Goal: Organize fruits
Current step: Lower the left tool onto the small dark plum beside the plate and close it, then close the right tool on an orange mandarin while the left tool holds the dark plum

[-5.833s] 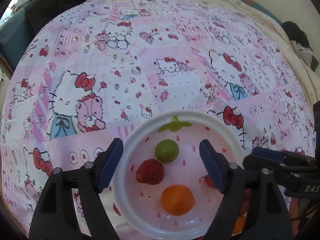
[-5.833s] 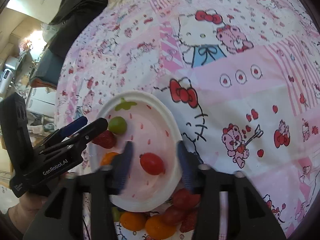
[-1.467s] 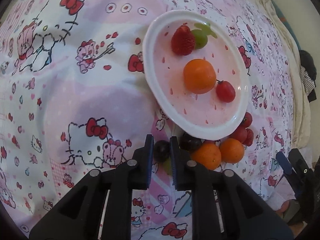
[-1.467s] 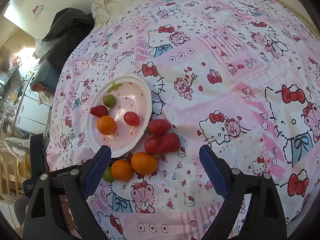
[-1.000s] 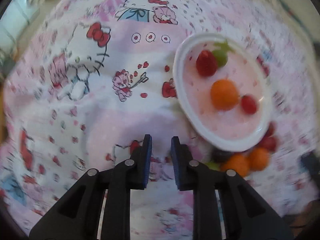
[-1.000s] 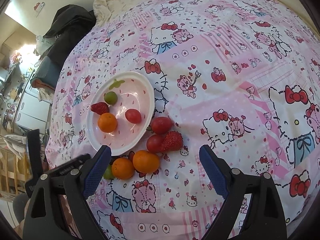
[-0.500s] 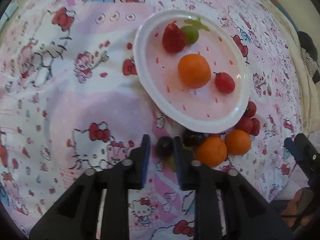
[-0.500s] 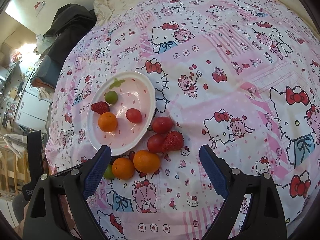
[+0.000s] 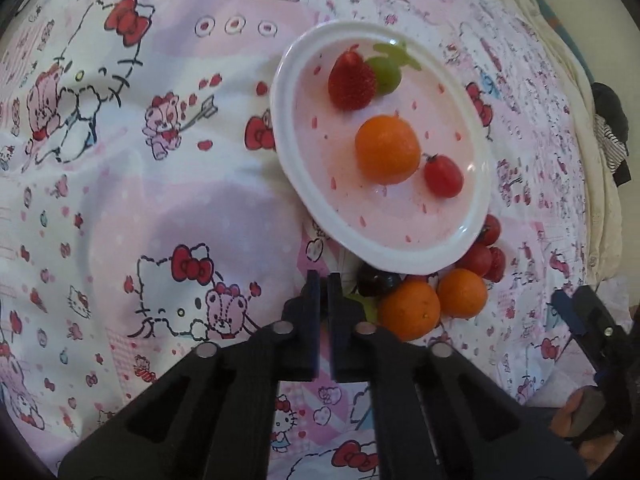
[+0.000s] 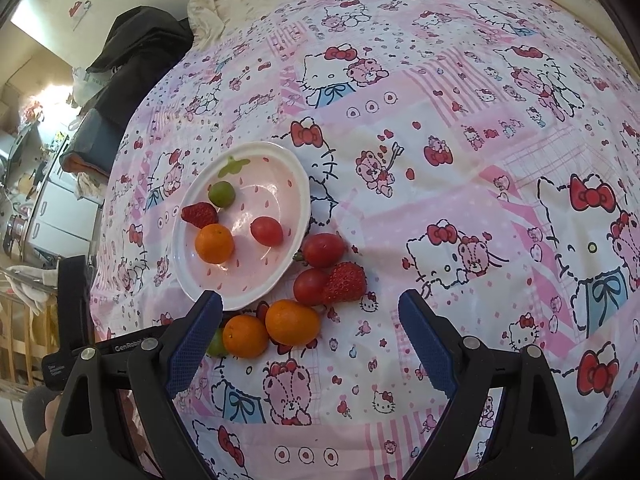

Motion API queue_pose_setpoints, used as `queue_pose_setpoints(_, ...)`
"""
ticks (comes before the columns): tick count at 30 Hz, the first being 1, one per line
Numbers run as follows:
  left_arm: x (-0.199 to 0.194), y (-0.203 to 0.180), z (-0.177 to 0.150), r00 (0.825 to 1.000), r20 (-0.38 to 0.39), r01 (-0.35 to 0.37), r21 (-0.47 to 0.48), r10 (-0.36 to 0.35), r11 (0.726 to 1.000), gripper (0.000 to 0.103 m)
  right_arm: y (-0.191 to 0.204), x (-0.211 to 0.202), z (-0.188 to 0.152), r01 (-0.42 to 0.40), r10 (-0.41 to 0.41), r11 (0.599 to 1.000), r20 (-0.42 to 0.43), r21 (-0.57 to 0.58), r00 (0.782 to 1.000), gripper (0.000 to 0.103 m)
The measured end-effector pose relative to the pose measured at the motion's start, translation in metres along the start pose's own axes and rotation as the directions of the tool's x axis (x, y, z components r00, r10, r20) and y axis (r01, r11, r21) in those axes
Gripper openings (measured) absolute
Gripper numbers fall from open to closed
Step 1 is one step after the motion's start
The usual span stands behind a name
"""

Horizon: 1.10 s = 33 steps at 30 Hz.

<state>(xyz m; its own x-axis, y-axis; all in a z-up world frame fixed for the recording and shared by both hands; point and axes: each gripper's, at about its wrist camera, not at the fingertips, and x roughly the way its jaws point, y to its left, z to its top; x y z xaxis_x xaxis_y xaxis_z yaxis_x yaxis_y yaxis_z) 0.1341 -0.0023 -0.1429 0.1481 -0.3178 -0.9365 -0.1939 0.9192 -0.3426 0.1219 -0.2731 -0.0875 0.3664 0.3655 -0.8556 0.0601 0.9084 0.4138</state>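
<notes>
A white plate (image 9: 288, 152) (image 10: 298, 178) on the Hello Kitty bedspread holds a strawberry (image 9: 352, 80), a green grape (image 9: 386, 72), an orange (image 9: 388, 148) and a red tomato (image 9: 443, 176). Below the plate lie two oranges (image 9: 410, 310) (image 9: 462, 292), a dark grape (image 9: 378, 280), a green grape (image 9: 368, 308), red tomatoes (image 9: 476, 258) and a strawberry (image 10: 346, 282). My left gripper (image 9: 323, 280) is shut with nothing between its pads, just left of the dark grape. My right gripper (image 10: 310, 316) is open and empty above the loose fruit.
Dark clothing (image 10: 136, 52) lies at the bed's far left corner. Furniture and clutter (image 10: 36, 168) stand beyond the bed's left edge. A cream sheet (image 9: 560, 40) borders the bedspread on the right in the left wrist view.
The left gripper swung away and back, and has closed fully; the dark grape seen between its pads earlier is no longer there. The right gripper has stayed open, nearly still.
</notes>
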Motion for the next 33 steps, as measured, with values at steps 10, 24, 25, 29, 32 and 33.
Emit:
queue_pose_setpoints(10, -0.008, -0.007, 0.000, 0.999, 0.036, -0.006, 0.030, 0.004, 1.000, 0.006, 0.007, 0.002, -0.001, 0.001, -0.001, 1.000, -0.004, -0.025, 1.000, 0.092)
queue_pose_setpoints(24, 0.002, -0.001, 0.000, 0.999, -0.016, -0.041, -0.015, 0.040, 0.999, 0.032, 0.009, 0.007, -0.001, 0.007, -0.007, 0.999, -0.019, -0.037, 1.000, 0.092)
queue_pose_setpoints(25, 0.005, -0.002, 0.001, 0.999, -0.023, -0.043, -0.010, 0.043, 0.999, 0.027, 0.009, 0.007, -0.002, 0.008, -0.009, 0.999, -0.020, -0.038, 1.000, 0.092)
queue_pose_setpoints(29, 0.011, -0.014, 0.002, 0.995, -0.014, -0.100, 0.051, 0.101, 0.994, 0.026, 0.007, 0.006, -0.002, 0.009, -0.010, 0.999, -0.018, -0.031, 1.000, 0.092)
queue_pose_setpoints(32, 0.018, -0.015, 0.002, 0.991, -0.028, -0.125, 0.068, 0.127, 0.990, 0.014, 0.006, 0.005, -0.001, 0.005, -0.005, 1.000, -0.016, -0.025, 1.000, 0.092)
queue_pose_setpoints(33, 0.021, -0.015, 0.001, 0.991, -0.038, -0.128, 0.073, 0.131, 0.989, 0.015, 0.006, 0.005, -0.001, 0.006, -0.007, 1.000, -0.015, -0.027, 1.000, 0.092)
